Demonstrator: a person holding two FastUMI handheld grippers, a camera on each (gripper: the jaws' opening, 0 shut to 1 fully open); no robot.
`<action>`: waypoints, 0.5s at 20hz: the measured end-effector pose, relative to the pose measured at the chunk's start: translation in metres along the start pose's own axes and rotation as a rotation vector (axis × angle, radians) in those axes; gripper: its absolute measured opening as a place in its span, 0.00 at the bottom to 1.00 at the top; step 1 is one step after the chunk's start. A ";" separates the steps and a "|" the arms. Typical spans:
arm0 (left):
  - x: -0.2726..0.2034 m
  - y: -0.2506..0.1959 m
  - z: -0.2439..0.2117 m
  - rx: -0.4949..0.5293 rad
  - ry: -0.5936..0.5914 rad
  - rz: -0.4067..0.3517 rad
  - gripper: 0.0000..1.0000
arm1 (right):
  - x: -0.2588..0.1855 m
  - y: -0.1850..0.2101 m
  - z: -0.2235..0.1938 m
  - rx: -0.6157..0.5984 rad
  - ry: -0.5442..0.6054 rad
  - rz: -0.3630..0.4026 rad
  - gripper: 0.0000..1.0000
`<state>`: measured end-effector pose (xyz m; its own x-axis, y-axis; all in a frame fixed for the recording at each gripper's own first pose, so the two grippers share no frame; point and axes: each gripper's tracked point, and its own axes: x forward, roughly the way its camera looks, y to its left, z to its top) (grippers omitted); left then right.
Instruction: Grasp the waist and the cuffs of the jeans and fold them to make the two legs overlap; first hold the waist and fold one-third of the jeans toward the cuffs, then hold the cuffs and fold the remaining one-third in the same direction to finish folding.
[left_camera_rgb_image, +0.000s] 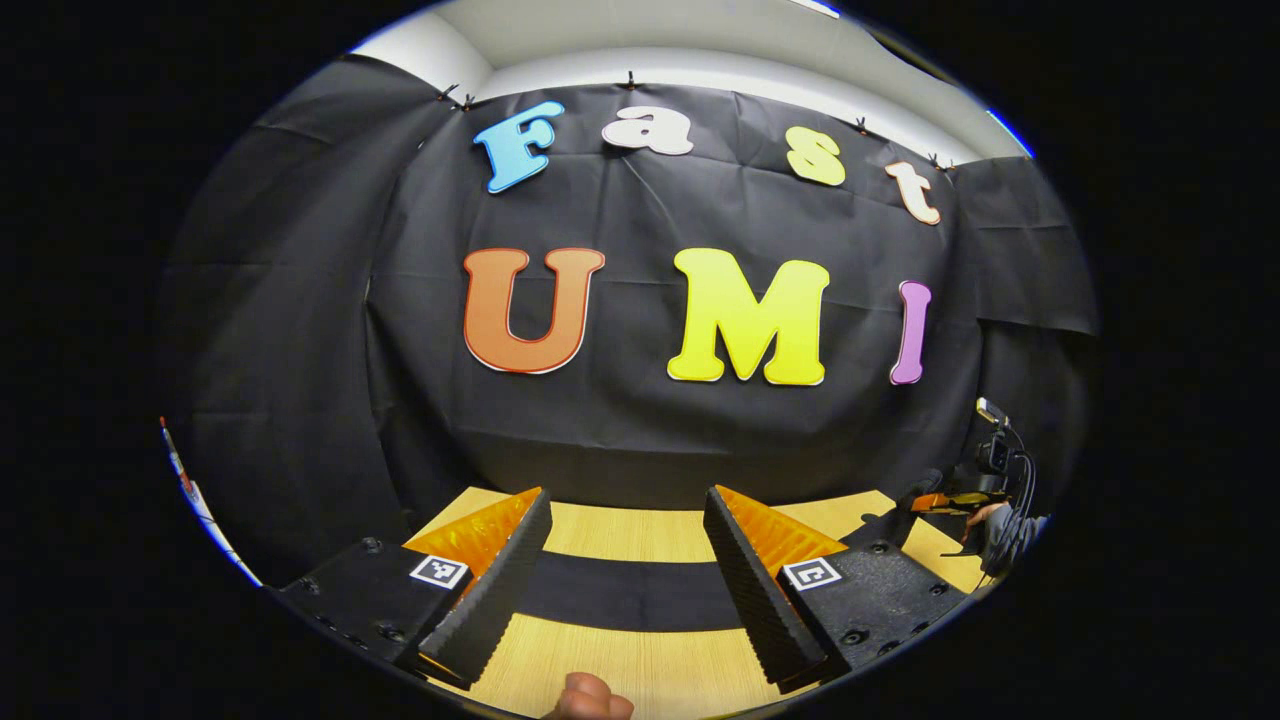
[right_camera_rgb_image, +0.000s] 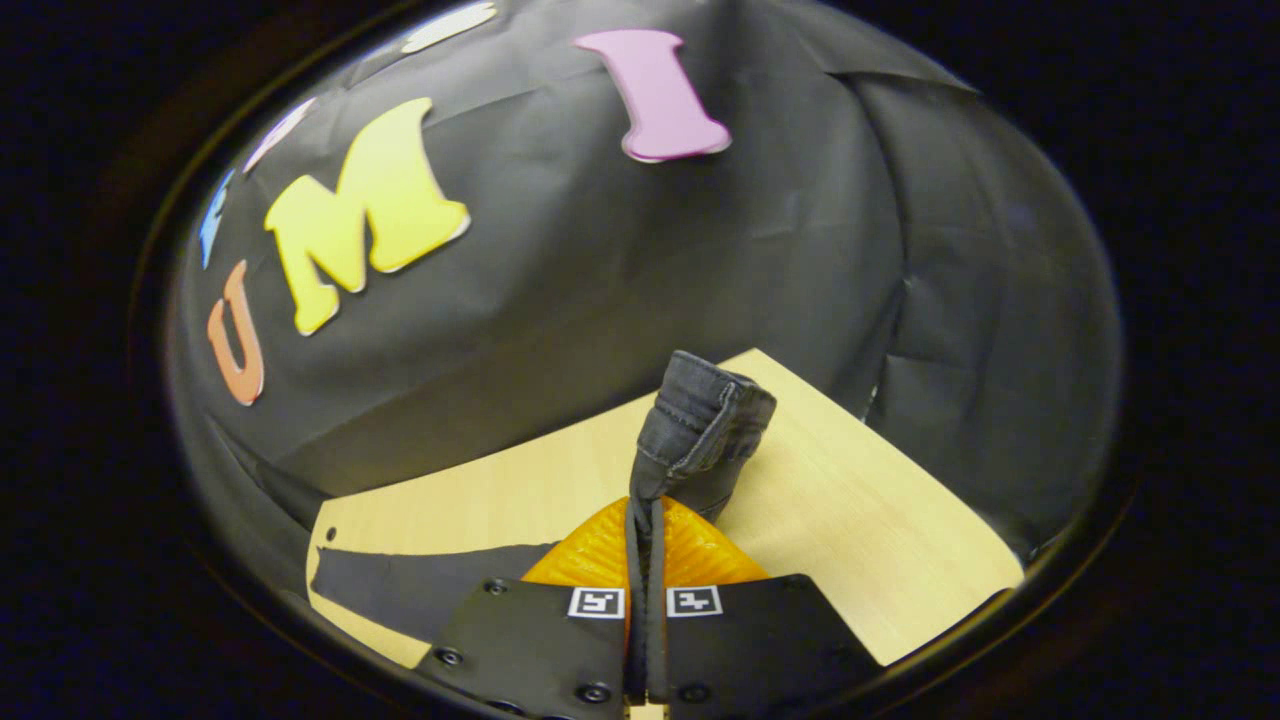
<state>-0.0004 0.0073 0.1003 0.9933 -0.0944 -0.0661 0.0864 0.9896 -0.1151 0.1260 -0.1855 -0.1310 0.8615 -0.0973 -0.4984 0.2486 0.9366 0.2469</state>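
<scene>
1. Two grippers, one pair of dark jeans (right_camera_rgb_image: 700, 425), one pale wooden table (right_camera_rgb_image: 850, 540). The first fold looks under way, not finished.
2. Right gripper (right_camera_rgb_image: 645, 545): fingers pressed together on a bunched hem of the jeans. The cloth stands up from between them toward 12 o'clock in the right gripper view and curls over at the top. Whether this hem is waist or cuff cannot be told. It is likely pinched tight so that the cloth does not slip while carried over.
3. Jeans, remainder: a flat dark strip (right_camera_rgb_image: 420, 585) lies on the table at about 8 o'clock in the right gripper view. It is probably more of the same garment, left resting as the lower layer.
4. Left gripper (left_camera_rgb_image: 625, 570): fingers set well apart, nothing between them, pointed at the booth's cloth wall (left_camera_rgb_image: 300, 350) over the table. Judged to be waiting, or lining up on the cloth below.
5. Dark band (left_camera_rgb_image: 625, 590): lies across the table between the left fingers, at 6 o'clock in the left gripper view. It is likely the jeans, though the texture is too plain to be sure.
6. Differences by view: the left gripper view holds the right gripper at a distance, at 4 o'clock, with a hand (left_camera_rgb_image: 985, 520) on it. A fingertip (left_camera_rgb_image: 590, 697) shows at 6 o'clock. The right gripper view gives the stitched hem close up — a detail lost from the other side.
</scene>
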 end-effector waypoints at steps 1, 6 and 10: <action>-0.002 0.003 -0.001 -0.008 0.001 0.010 0.98 | -0.005 0.013 0.004 -0.032 -0.012 0.018 0.01; -0.011 0.023 -0.004 -0.027 0.010 0.062 0.98 | -0.022 0.077 0.016 -0.197 -0.056 0.119 0.01; -0.020 0.037 -0.009 -0.030 0.025 0.107 1.00 | -0.026 0.113 0.000 -0.226 -0.038 0.207 0.01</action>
<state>-0.0176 0.0449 0.0887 0.9945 0.0089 -0.1047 -0.0232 0.9904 -0.1360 0.1316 -0.0771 -0.0906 0.9005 0.0954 -0.4243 -0.0353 0.9885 0.1472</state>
